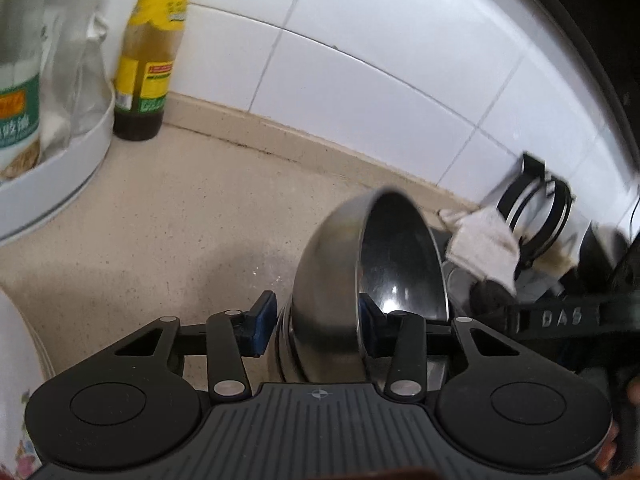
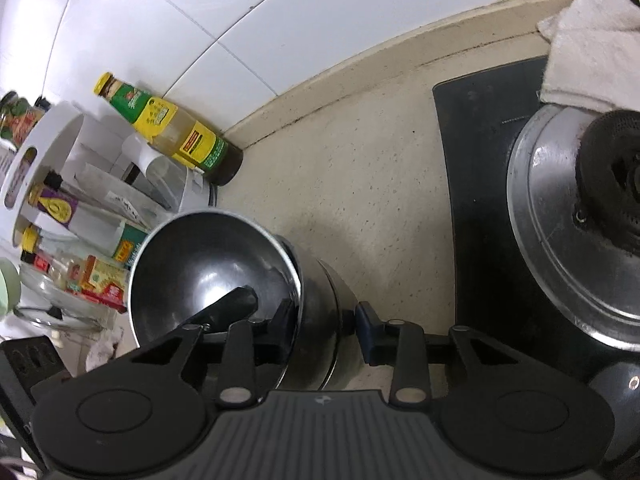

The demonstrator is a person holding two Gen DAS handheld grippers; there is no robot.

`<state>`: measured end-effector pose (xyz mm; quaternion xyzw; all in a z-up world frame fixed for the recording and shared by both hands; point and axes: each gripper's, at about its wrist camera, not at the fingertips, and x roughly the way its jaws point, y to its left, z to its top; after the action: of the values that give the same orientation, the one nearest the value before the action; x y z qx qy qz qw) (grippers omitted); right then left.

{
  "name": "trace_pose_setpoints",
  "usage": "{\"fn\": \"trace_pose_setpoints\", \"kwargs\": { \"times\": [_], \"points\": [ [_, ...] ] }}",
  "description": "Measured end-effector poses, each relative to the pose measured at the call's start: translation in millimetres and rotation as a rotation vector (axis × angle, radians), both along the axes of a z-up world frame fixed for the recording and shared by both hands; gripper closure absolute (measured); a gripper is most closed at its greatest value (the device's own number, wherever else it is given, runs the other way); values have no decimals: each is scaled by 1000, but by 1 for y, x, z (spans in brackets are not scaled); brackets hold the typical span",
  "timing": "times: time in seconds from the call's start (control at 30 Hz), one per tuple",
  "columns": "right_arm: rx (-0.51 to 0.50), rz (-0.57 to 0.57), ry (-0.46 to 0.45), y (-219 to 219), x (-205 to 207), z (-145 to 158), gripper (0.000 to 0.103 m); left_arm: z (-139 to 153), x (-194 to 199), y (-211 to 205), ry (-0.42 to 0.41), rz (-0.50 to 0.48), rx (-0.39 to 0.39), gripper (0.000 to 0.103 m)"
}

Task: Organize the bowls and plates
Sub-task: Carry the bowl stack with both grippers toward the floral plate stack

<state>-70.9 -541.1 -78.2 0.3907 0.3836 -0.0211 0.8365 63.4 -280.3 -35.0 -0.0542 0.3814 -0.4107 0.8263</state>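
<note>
Left tongs (image 1: 316,326): jaws astride the wall of the tilted steel bowl (image 1: 360,264); right pad inside touching, left pad just clear, so no clamp is confirmed. Right tongs (image 2: 326,330): left finger inside the same bowl (image 2: 212,276), right finger apart; released. The bowl leans on a nested bowl stack (image 2: 332,320) on the beige counter (image 2: 360,184), near the sauce bottle (image 2: 172,128).

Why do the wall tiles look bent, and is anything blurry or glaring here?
Left wrist view: fisheye lens bows the tile lines; the sauce bottle is smeared by motion blur. Right wrist view: same bowing; a bright glare spot sits inside the steel bowl.
</note>
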Motion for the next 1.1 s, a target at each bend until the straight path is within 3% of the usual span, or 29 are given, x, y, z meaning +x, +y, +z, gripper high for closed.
{"fn": "trace_pose_setpoints", "kwargs": {
  "times": [0.17,0.4,0.53,0.63,0.7,0.8,0.9,0.97,1.03,1.1],
  "points": [
    [0,4,-15,4,-7,3,71,6,-8,1,-47,-19,7,53],
    [-32,-25,-7,2,-13,1,73,-2,0,2,34,-51,8,49],
    [-9,-66,-19,-8,-24,7,64,5,18,24,114,5,-97,40],
    [-13,-78,-40,-11,-33,9,61,14,28,29,120,50,-164,39],
    [-25,-80,-38,-9,-35,9,61,17,25,17,81,40,-136,39],
    [-33,-86,-68,-9,-41,11,59,4,11,-6,48,-38,26,44],
    [-52,-72,-46,-8,-39,8,54,-11,4,-2,97,-45,1,45],
    [-58,-66,-51,-10,-39,10,53,-4,-2,9,49,-16,-32,40],
    [-83,-71,-60,-14,-39,16,53,12,-15,25,-58,-9,-64,21],
    [-117,-54,-69,-18,-36,23,52,25,-38,42,-187,-28,-68,13]
  ]
}}
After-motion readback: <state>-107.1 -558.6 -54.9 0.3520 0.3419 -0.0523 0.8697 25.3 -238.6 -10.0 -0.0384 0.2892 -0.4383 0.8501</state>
